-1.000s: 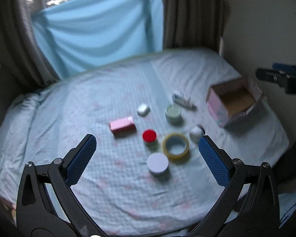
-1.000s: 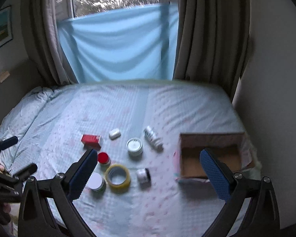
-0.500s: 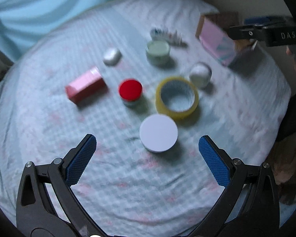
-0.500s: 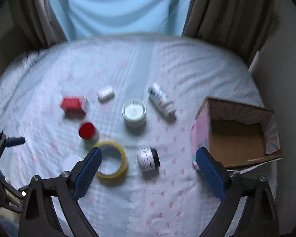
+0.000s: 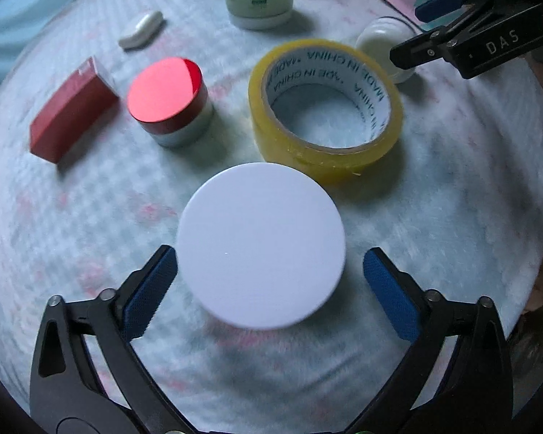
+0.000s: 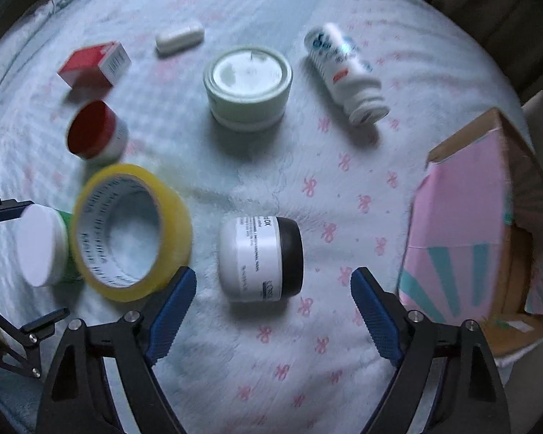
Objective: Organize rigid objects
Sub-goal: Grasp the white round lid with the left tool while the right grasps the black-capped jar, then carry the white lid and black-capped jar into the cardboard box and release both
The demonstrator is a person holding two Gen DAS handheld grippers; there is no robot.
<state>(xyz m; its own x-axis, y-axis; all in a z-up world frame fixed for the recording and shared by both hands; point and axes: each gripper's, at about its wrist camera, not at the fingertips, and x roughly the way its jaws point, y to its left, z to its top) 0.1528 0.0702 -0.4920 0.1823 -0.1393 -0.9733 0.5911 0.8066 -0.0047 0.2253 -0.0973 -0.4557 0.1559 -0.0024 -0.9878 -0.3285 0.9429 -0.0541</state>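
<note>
My left gripper pointed steeply down over the round white-lidded jar, which stood upright on the pale blue bedsheet with pink bow print; the jaws were closing, the jar between the 2 blue pads, the left pad at the lid's edge and the right pad apart from it, so no grip yet. Just beyond this jar lay the yellow roll of packing tape flat on the sheet, its rim close to the white lid. To its left stood the red-lidded small jar, then the red rectangular carton on its side. Farther off were the small white oblong case and the pale green round tin. My right gripper pointed straight down over the white jar with black cap, which lay on its side; these jaws were also closing, the jar between the pads but touched by neither. The white plastic bottle with blue print lay on its side beyond it. The open pink cardboard box sat to the right, near the bed's edge.
</note>
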